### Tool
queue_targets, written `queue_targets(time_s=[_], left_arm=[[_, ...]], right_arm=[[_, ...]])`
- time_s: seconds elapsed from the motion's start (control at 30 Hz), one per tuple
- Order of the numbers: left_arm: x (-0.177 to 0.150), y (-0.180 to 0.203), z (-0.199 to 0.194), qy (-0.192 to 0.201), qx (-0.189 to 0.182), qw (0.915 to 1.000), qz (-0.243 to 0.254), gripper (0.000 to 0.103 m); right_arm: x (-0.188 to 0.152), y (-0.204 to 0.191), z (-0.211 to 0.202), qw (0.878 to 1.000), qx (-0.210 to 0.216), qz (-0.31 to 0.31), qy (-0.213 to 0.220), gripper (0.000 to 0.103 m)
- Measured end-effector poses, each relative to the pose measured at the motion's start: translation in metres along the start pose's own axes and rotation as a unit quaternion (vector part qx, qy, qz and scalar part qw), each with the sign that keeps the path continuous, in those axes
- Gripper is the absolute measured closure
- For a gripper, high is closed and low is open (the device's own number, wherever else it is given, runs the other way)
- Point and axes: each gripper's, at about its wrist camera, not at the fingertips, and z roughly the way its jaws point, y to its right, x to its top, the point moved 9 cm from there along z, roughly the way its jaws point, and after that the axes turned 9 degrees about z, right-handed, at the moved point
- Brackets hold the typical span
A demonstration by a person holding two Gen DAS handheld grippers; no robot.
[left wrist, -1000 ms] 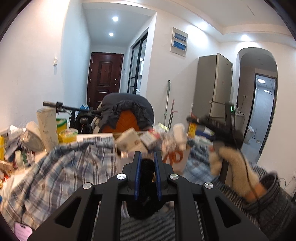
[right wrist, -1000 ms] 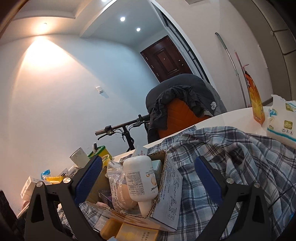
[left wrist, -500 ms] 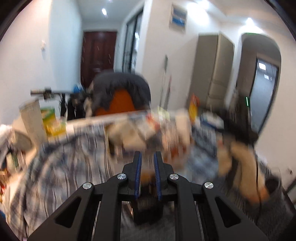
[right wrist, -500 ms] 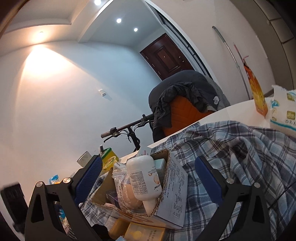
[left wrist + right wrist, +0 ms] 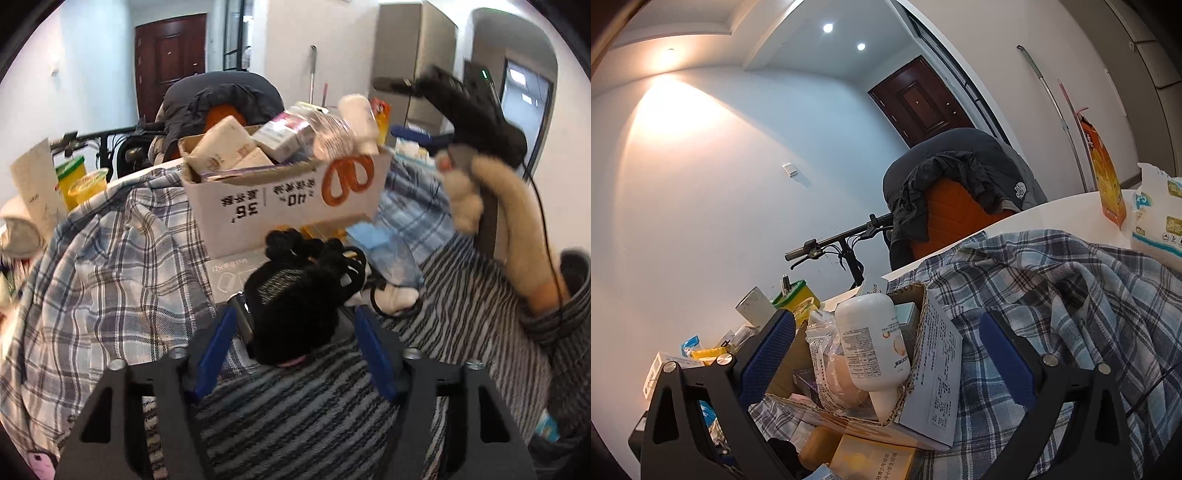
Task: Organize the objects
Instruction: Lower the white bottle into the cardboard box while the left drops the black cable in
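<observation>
Opening at this moment, the left gripper (image 5: 295,332) is seen with a black knitted bundle (image 5: 295,302) between its blue pads (image 5: 218,343), which stand clear of it; the bundle lies on a striped cloth (image 5: 314,417) just in front of a cardboard box (image 5: 280,199) crammed with packets and a white bottle (image 5: 871,343). The right gripper (image 5: 886,350) is held wide apart with nothing gripped, the same box lying beyond it on a plaid shirt (image 5: 1071,295) spread over the white counter (image 5: 1052,214).
</observation>
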Motion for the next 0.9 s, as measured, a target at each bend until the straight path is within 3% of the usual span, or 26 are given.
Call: queue_targets(time_s=[0.03, 0.1, 0.17, 0.37, 0.57, 0.73, 0.9], left_arm=[[-0.001, 0.003, 0.005, -0.011, 0.004, 0.9999, 0.008, 0.063], [-0.007, 0.002, 0.014, -0.030, 0.017, 0.9993, 0.012, 0.065], [-0.006, 0.001, 0.013, -0.025, 0.021, 0.9994, 0.012, 0.068], [0.022, -0.013, -0.025, 0.057, 0.052, 0.9970, -0.002, 0.068], [0.089, -0.035, -0.052, 0.110, 0.078, 0.9908, -0.012, 0.068], [0.127, -0.061, -0.012, 0.084, 0.106, 0.9906, -0.021, 0.068], [0.135, -0.077, 0.043, 0.031, 0.113, 0.9930, -0.015, 0.068]], right_arm=[[0.000, 0.001, 0.001, 1.000, 0.002, 0.003, -0.002, 0.003], [-0.001, 0.002, 0.003, 1.000, 0.004, 0.008, -0.005, 0.003], [-0.001, 0.003, 0.003, 1.000, 0.003, 0.009, -0.006, 0.003], [0.001, 0.004, 0.000, 1.000, 0.003, 0.012, 0.001, 0.003], [-0.001, 0.004, 0.002, 1.000, 0.001, 0.014, -0.004, 0.003], [0.000, 0.006, 0.002, 1.000, 0.003, 0.020, -0.003, 0.004], [0.001, 0.008, 0.002, 0.999, 0.009, 0.030, -0.007, 0.004]])
